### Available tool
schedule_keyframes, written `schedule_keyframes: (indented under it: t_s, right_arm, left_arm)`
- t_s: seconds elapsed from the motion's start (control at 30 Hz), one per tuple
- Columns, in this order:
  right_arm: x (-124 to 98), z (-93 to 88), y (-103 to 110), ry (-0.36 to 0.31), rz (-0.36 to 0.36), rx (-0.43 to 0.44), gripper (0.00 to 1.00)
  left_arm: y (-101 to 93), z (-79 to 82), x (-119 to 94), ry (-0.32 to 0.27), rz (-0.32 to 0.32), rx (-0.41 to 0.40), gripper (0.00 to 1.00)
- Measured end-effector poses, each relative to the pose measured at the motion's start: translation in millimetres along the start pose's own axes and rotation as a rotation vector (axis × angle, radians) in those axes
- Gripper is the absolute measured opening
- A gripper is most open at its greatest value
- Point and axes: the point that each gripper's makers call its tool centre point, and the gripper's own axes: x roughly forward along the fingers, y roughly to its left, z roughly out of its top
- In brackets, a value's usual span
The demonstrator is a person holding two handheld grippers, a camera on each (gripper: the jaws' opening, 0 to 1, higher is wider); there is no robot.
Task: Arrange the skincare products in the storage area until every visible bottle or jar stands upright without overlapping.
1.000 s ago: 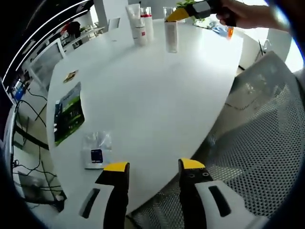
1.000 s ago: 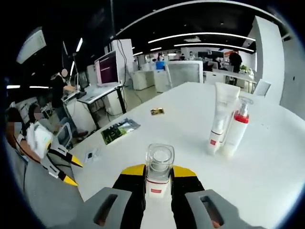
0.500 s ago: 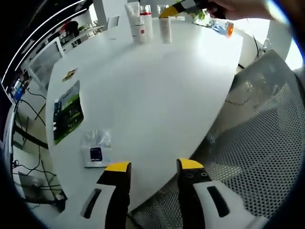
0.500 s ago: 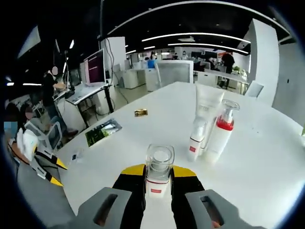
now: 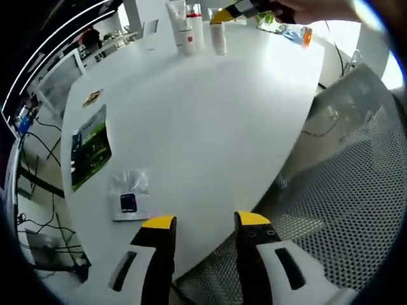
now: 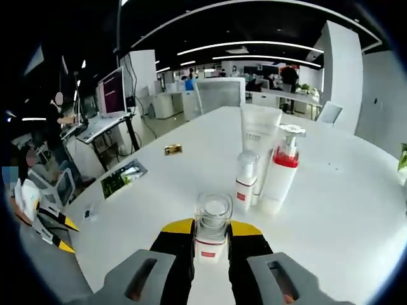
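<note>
My right gripper [image 6: 212, 230] is shut on a small white bottle with a clear cap [image 6: 212, 222], held upright just above the white table [image 6: 331, 210]. Close ahead stand a tall white tube [image 6: 259, 135], a small white bottle with a red label [image 6: 245, 183] and a pump bottle with a red collar [image 6: 281, 170], all upright. In the left gripper view the held bottle [image 5: 218, 35] sits beside the same group [image 5: 186, 25] at the table's far end, under the right gripper [image 5: 233, 11]. My left gripper [image 5: 205, 221] stands open over the near table edge.
A green leaflet [image 5: 91, 147], a plastic bag with a blue label [image 5: 129, 198] and a small gold packet [image 5: 93, 97] lie on the table's left side. A grey mesh chair [image 5: 346, 190] stands to the right. An orange item [image 5: 307, 36] lies far back.
My right gripper has carried the clear-capped bottle forward, closer to the tube and pump bottle. The left gripper has barely moved.
</note>
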Motion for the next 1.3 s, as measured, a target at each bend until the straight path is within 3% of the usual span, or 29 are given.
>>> schedule_keyframes:
  t_s: [1.3]
  right_arm:
    - [8.2, -1.7, -8.2, 0.04, -0.035, -0.045, 0.13]
  left_arm:
    - [8.0, -4.7, -0.9, 0.022, 0.034, -0.017, 0.33]
